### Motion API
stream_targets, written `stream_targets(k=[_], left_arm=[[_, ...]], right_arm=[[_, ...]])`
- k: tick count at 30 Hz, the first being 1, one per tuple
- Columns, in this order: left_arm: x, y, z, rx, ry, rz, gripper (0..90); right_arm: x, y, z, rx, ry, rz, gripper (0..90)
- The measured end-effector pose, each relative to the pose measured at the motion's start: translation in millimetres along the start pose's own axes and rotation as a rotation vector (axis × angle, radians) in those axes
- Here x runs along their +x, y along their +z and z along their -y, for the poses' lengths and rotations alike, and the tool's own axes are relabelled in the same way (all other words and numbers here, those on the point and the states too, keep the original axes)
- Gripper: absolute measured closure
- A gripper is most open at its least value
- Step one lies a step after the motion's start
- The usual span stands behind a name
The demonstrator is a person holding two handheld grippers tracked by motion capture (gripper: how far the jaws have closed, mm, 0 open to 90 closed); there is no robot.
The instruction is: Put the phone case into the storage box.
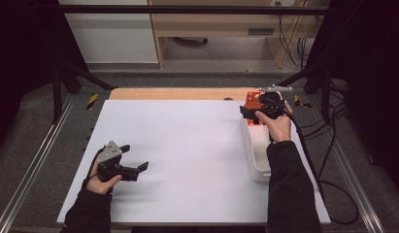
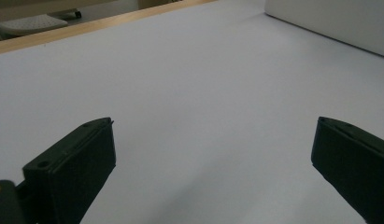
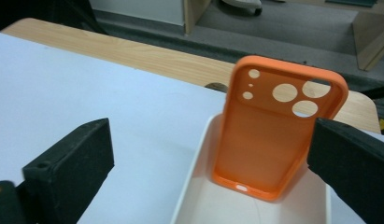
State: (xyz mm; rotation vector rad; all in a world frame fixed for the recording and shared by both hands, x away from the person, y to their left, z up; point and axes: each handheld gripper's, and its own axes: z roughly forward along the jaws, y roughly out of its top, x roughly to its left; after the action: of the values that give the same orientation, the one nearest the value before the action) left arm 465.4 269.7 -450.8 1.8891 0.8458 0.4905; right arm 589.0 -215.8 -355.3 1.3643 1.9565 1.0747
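An orange phone case [image 3: 269, 135] stands upright in the far end of a white bin [image 3: 189, 186], leaning on its far wall with the camera holes at the top. My right gripper [image 3: 210, 144] hovers just short of it with jaws wide; the case sits between them, its right edge behind the right jaw, and no pad visibly presses on it. In the high view the right gripper [image 1: 249, 112] is over the bin's [image 1: 257, 160] far end beside the case [image 1: 254, 97]. My left gripper [image 1: 134, 156] rests low at the table's front left, open and empty [image 2: 213, 140].
A white sheet [image 1: 187, 155] covers the table, with a wooden strip [image 1: 177, 93] along the far edge. The bin's side wall [image 2: 330, 18] shows far off in the left gripper view. Metal frame rails and cables run along both sides of the table.
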Motion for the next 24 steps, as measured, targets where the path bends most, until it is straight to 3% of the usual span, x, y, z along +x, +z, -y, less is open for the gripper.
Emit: stream_targets(k=[12, 24], left_arm=[[-1.0, 0.5, -0.2, 0.001, 0.003, 0.005, 0.0], [-3.1, 1.2, -0.9, 0.001, 0.005, 0.015, 0.0]], right_arm=[[19.8, -41.8, 9.0, -0.082, -0.112, -0.146, 0.4], [36.0, -74.5, 36.4, -0.158, -0.161, -0.257, 0.4]])
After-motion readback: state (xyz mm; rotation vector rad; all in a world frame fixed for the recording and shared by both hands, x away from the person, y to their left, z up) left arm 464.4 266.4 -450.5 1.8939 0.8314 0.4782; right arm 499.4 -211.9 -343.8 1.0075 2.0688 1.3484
